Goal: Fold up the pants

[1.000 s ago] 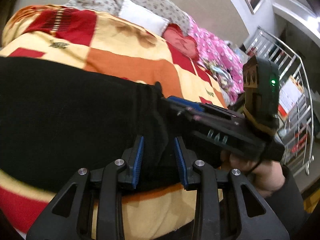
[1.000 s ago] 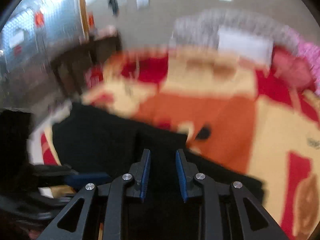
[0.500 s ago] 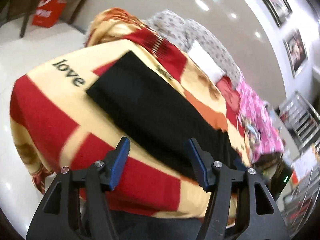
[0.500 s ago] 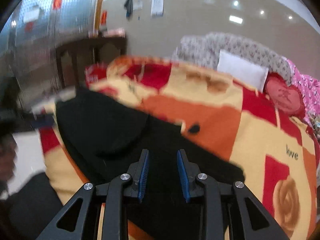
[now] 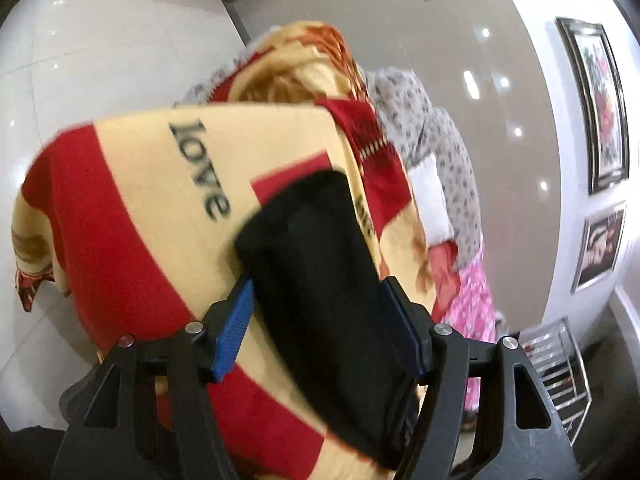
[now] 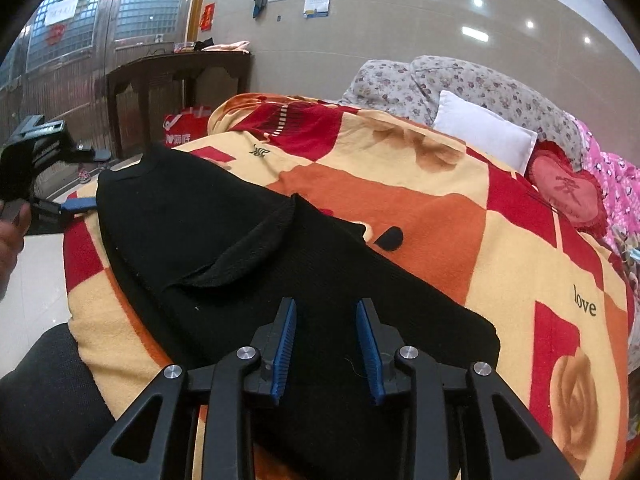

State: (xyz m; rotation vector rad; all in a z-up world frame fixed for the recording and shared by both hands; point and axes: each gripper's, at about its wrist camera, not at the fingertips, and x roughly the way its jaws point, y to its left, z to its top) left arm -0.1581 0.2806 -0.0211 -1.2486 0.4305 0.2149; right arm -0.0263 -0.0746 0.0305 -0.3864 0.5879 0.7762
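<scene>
Black pants lie lengthwise near the front edge of a red, orange and cream blanket. My left gripper is at one narrow end of them. Its jaws are opening wide and straddle that end, and the blue pads do not press on the cloth. In the right wrist view the pants show a folded-over flap, with the left gripper at their far left end, held by a hand. My right gripper hovers over the near end. Its jaws stand narrowly apart and widen a little, with nothing pinched between them.
The blanket covers a bed with a white pillow, a red heart cushion and a floral quilt at the back. A dark wooden table and a red bag stand past the bed. White floor lies beside it.
The left gripper opened off the black cloth beside the right gripper, rolled, and swung away to the far end of the pants. The right gripper shifted slightly and stays over the near end.
</scene>
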